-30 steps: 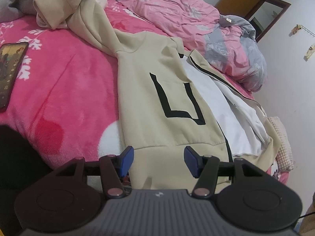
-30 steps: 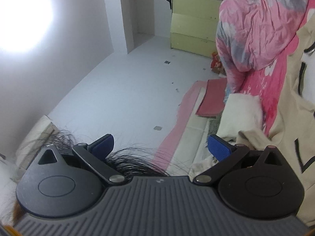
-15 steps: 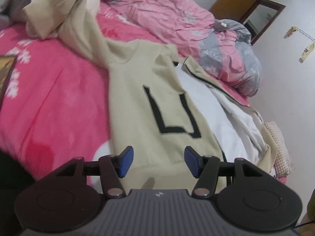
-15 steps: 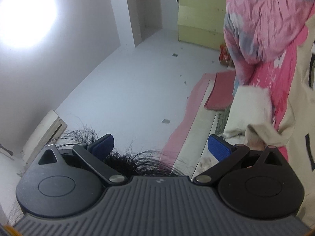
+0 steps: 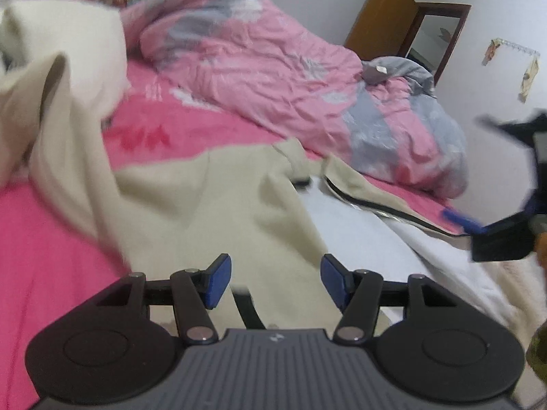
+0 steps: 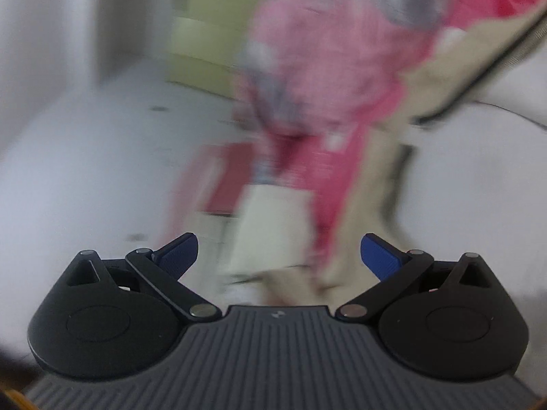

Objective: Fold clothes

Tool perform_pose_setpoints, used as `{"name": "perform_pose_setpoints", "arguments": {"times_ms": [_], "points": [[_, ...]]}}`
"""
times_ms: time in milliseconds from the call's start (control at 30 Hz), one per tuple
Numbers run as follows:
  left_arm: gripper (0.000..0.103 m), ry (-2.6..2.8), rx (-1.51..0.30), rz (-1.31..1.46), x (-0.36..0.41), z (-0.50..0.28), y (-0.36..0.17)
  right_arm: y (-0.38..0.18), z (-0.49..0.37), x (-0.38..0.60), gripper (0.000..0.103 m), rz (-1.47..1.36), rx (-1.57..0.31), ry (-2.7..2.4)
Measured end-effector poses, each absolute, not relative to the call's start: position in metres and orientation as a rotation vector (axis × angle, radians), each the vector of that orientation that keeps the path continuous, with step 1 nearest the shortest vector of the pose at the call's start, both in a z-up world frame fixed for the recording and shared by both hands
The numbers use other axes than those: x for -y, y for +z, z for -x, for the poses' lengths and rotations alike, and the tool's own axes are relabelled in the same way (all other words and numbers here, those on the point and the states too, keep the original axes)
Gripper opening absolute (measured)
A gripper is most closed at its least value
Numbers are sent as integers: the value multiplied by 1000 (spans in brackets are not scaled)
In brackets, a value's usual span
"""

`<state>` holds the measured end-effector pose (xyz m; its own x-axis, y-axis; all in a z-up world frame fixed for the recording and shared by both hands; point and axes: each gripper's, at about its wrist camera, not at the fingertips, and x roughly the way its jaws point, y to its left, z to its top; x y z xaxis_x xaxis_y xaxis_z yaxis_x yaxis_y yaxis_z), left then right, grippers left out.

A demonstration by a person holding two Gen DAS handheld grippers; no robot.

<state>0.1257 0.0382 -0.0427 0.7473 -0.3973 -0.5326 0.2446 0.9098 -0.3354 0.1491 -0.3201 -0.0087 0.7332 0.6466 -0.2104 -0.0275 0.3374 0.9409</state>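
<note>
A beige zip jacket (image 5: 218, 198) with black trim and a white lining (image 5: 359, 235) lies spread on the pink bed. One sleeve (image 5: 58, 130) runs up to the left. My left gripper (image 5: 275, 282) hovers low over the jacket's front panel, open, with nothing between its blue pads. My right gripper (image 6: 278, 258) is open and empty too; its view is blurred, with the jacket's hem and zip edge (image 6: 478, 78) to the right. From the left wrist view the right gripper (image 5: 506, 212) shows at the right edge, above the jacket's open side.
A crumpled pink and grey duvet (image 5: 290, 78) is heaped at the back of the bed. A pink blanket (image 5: 44, 256) covers the mattress. A wooden cabinet (image 5: 386, 24) stands by the far wall. A yellow-green dresser (image 6: 208, 34) and red mats (image 6: 225, 177) are on the floor.
My left gripper has moved forward over the jacket, and the black pocket outline has slid under it. The right gripper has swung from the floor toward the bed and now appears in the left view.
</note>
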Motion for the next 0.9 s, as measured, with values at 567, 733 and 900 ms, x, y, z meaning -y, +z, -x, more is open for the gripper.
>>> {"name": "perform_pose_setpoints", "arguments": {"times_ms": [567,733,900], "points": [[61,-362,-618,358,-65,-156,-104,-124,-351,275,61,-885,-747,229],[64,-409,-593,452,-76,-158,-111,-132,-361,274,61,-876,-690,319],[64,-416,-588,475,-78,-158,-112,-128,-361,268,29,-838,-705,347]]}}
